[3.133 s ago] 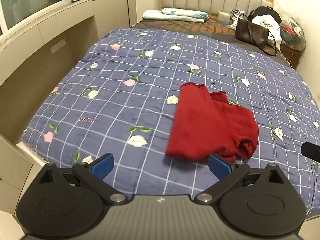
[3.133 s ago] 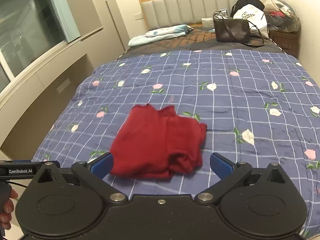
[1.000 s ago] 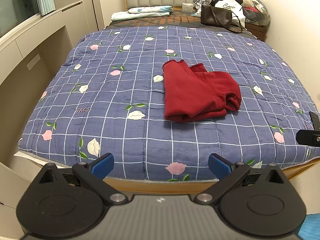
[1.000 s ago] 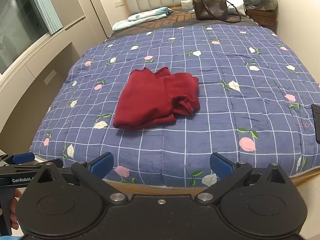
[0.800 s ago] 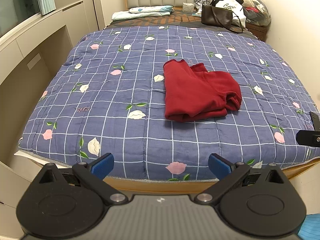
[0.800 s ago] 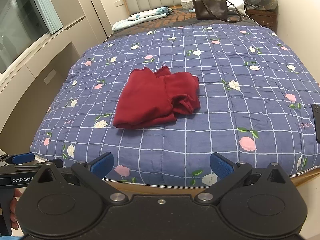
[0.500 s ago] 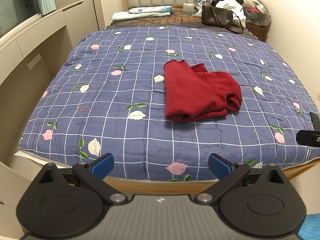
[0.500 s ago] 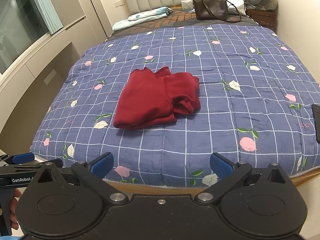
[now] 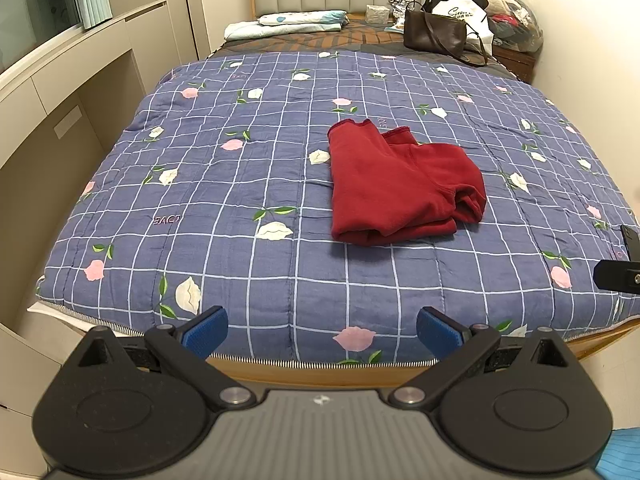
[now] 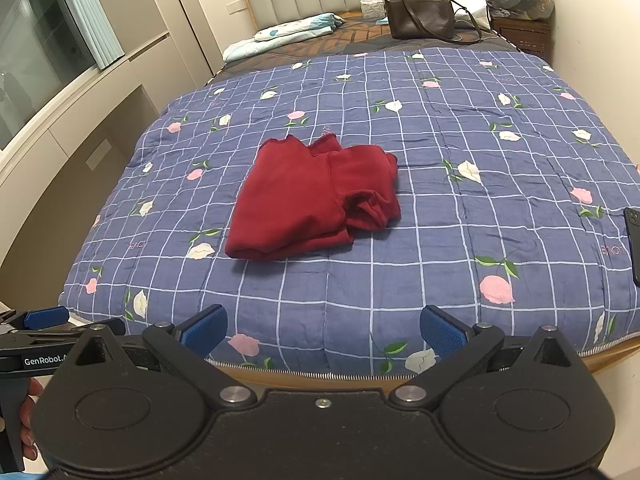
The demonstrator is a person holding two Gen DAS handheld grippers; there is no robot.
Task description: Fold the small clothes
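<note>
A dark red garment (image 9: 396, 188) (image 10: 316, 200) lies folded into a rough rectangle on the blue checked flower quilt (image 9: 240, 184) (image 10: 460, 216), its bunched end toward the right. My left gripper (image 9: 320, 328) hovers past the foot of the bed, open and empty, well short of the garment. My right gripper (image 10: 322, 328) is also open with nothing between its blue pads, back from the bed edge. The left gripper's side (image 10: 44, 324) shows at the lower left of the right wrist view, with a hand on its handle.
A black phone (image 10: 633, 240) lies near the quilt's right edge. A brown handbag (image 9: 434, 34), bags and folded bedding (image 9: 288, 24) sit at the headboard. A beige cabinet ledge (image 9: 60, 80) runs along the left; a wall stands on the right.
Both grippers pulled back from close over the garment to beyond the foot of the bed. In the last second, almost nothing has moved.
</note>
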